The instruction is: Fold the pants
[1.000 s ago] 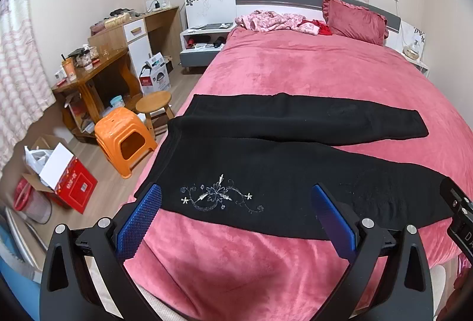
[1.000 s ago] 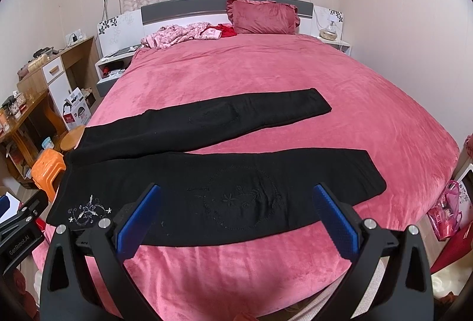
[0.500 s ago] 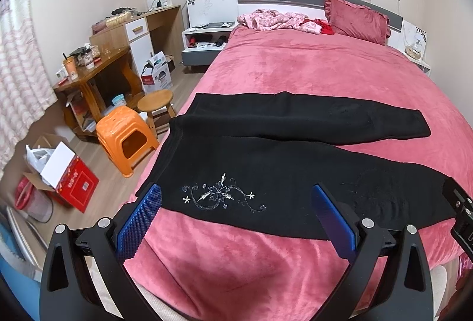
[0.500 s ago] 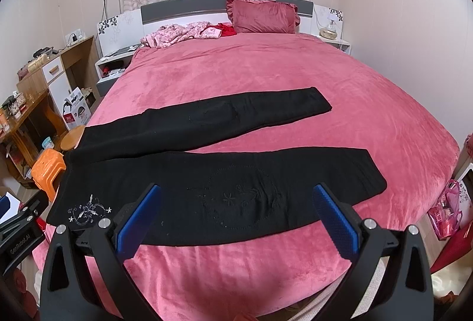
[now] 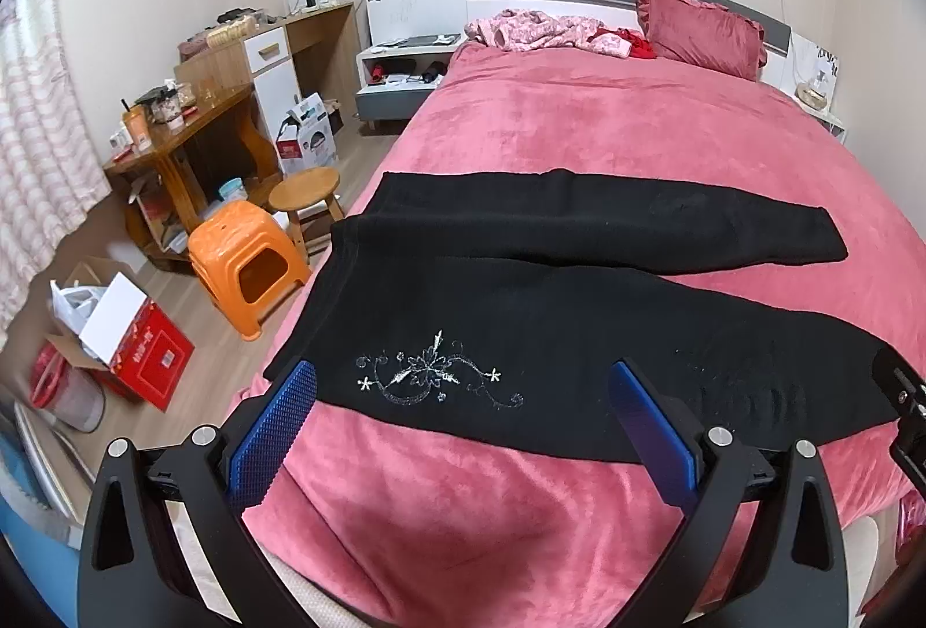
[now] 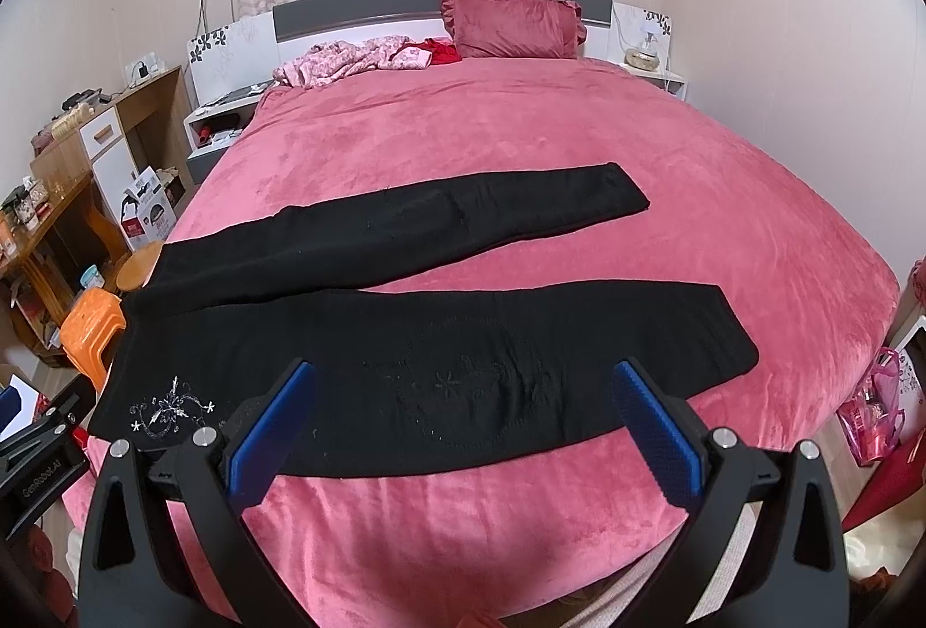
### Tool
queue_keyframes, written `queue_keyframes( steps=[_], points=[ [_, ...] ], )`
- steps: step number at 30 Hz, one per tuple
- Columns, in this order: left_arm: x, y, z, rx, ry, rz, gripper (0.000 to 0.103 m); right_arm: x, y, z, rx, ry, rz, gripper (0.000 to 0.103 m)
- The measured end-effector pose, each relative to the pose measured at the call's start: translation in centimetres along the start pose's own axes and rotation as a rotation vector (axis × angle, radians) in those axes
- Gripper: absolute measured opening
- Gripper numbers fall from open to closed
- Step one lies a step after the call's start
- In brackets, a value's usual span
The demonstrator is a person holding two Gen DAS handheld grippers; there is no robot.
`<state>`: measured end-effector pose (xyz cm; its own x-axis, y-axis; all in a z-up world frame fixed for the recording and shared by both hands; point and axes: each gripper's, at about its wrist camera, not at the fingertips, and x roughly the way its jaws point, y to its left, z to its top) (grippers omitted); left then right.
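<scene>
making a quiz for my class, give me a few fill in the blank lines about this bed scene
1. The black pants lie spread on a ____ bedspread.
2. Both the left gripper and the right gripper are ____.
3. The plastic stool beside the bed is ____.
4. The silver embroidery sits on the ____ pant leg.

Missing words: pink; open; orange; nearer

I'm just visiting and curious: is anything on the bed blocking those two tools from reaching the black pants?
Nothing visible does. The pants lie flat on the bed, with only bare blanket between them and the open left tool and right tool. The pink clothes and pillow sit far off by the headboard.
</scene>
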<state>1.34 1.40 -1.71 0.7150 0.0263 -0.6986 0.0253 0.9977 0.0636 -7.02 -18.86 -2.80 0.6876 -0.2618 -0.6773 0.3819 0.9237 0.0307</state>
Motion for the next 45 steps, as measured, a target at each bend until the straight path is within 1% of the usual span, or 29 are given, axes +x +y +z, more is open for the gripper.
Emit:
queue_keyframes(
  steps=[3, 6, 8, 9, 10, 11, 12, 13, 15, 17, 18, 21, 23, 24, 25, 26, 27, 28, 30, 31, 33, 34, 36, 37, 38, 42, 43, 45],
  points=[
    [0.5, -0.2, -0.3, 0.007, 0.008, 0.007, 0.1, 0.4, -0.2, 0.0, 0.002, 0.004, -0.004, 0.101],
    [1.4, -0.1, -0.4, 0.006, 0.027, -0.012, 0.1, 1.0, -0.8, 0.0, 0.029, -0.008, 0.038, 0.101],
    [2.6, 0.3, -0.5, -0.004, 0.069, -0.081, 0.1, 2.0, -1.5, -0.1, 0.044, -0.013, 0.092, 0.101],
    [3.4, 0.6, -0.5, -0.016, 0.099, -0.124, 0.1, 2.6, -1.7, -0.1, 0.049, -0.001, 0.119, 0.101],
    [4.4, 1.1, -0.7, -0.043, 0.139, -0.185, 0.1, 3.6, -2.4, -0.2, 0.061, 0.028, 0.16, 0.101],
    [5.3, 1.7, -1.0, -0.082, 0.173, -0.238, 0.1, 4.5, -3.0, -0.3, 0.078, 0.058, 0.166, 0.101],
    [6.4, 2.7, -1.4, -0.152, 0.205, -0.294, 0.1, 5.3, -3.6, -0.5, 0.096, 0.085, 0.159, 0.101],
    [7.3, 3.6, -1.9, -0.216, 0.222, -0.319, 0.1, 6.2, -4.5, -0.8, 0.117, 0.109, 0.146, 0.101],
    [9.0, 4.5, -3.0, -0.288, 0.258, -0.317, 0.1, 7.7, -6.2, -1.3, 0.144, 0.135, 0.122, 0.101],
    [10.9, 5.0, -3.7, -0.286, 0.297, -0.304, 0.1, 9.3, -8.4, -1.9, 0.19, 0.167, 0.097, 0.101],
    [11.7, 5.1, -4.2, -0.273, 0.313, -0.274, 0.1, 10.0, -9.5, -2.2, 0.224, 0.182, 0.1, 0.101],
    [13.6, 6.3, -5.4, -0.287, 0.334, -0.219, 0.1, 12.5, -13.8, -3.3, 0.402, 0.25, 0.154, 0.101],
    [14.9, 7.2, -6.1, -0.331, 0.376, -0.217, 0.1, 14.1, -17.0, -4.4, 0.535, 0.31, 0.157, 0.101],
    [15.6, 7.8, -6.5, -0.36, 0.404, -0.222, 0.1, 14.5, -18.2, -4.8, 0.584, 0.318, 0.166, 0.1],
    [16.0, 8.3, -6.8, -0.387, 0.421, -0.226, 0.1, 14.8, -19.7, -5.3, 0.636, 0.315, 0.172, 0.098],
    [16.3, 8.9, -7.0, -0.421, 0.427, -0.238, 0.1, 15.0, -20.7, -5.5, 0.658, 0.306, 0.171, 0.091],
    [16.6, 9.6, -7.3, -0.455, 0.415, -0.245, 0.1, 15.2, -21.5, -5.6, 0.665, 0.293, 0.169, 0.088],
    [16.5, 10.0, -7.4, -0.463, 0.398, -0.234, 0.1, 15.4, -22.6, -5.7, 0.665, 0.28, 0.166, 0.084],
    [16.5, 10.4, -7.4, -0.438, 0.338, -0.213, 0.1, 15.6, -23.7, -5.9, 0.677, 0.262, 0.162, 0.08],
    [16.5, 10.4, -7.5, -0.423, 0.312, -0.222, 0.1, 15.9, -24.5, -6.2, 0.693, 0.245, 0.172, 0.078],
    [16.8, 10.5, -7.6, -0.407, 0.262, -0.256, 0.1, 16.5, -25.8, -6.8, 0.724, 0.246, 0.19, 0.076],
    [17.0, 10.6, -7.8, -0.409, 0.244, -0.277, 0.1, 16.9, -26.5, -7.2, 0.754, 0.25, 0.211, 0.073],
    [17.7, 10.6, -8.0, -0.427, 0.227, -0.32, 0.1, 17.4, -27.2, -8.2, 0.791, 0.25, 0.235, 0.071],
    [17.9, 10.7, -8.1, -0.439, 0.217, -0.343, 0.1, 17.7, -27.8, -8.3, 0.809, 0.234, 0.255, 0.071],
    [18.2, 10.8, -8.2, -0.451, 0.205, -0.354, 0.1, 17.6, -27.4, -8.4, 0.814, 0.218, 0.264, 0.071],
    [18.7, 11.8, -8.3, -0.496, 0.169, -0.382, 0.1, 18.1, -27.9, -8.5, 0.804, 0.163, 0.283, 0.07],
    [18.7, 12.3, -8.3, -0.522, 0.149, -0.382, 0.1, 18.3, -28.3, -8.8, 0.82, 0.142, 0.297, 0.07],
    [18.8, 13.5, -8.3, -0.586, 0.104, -0.372, 0.1, 19.0, -29.0, -9.0, 0.863, 0.113, 0.326, 0.066]
  ],
)
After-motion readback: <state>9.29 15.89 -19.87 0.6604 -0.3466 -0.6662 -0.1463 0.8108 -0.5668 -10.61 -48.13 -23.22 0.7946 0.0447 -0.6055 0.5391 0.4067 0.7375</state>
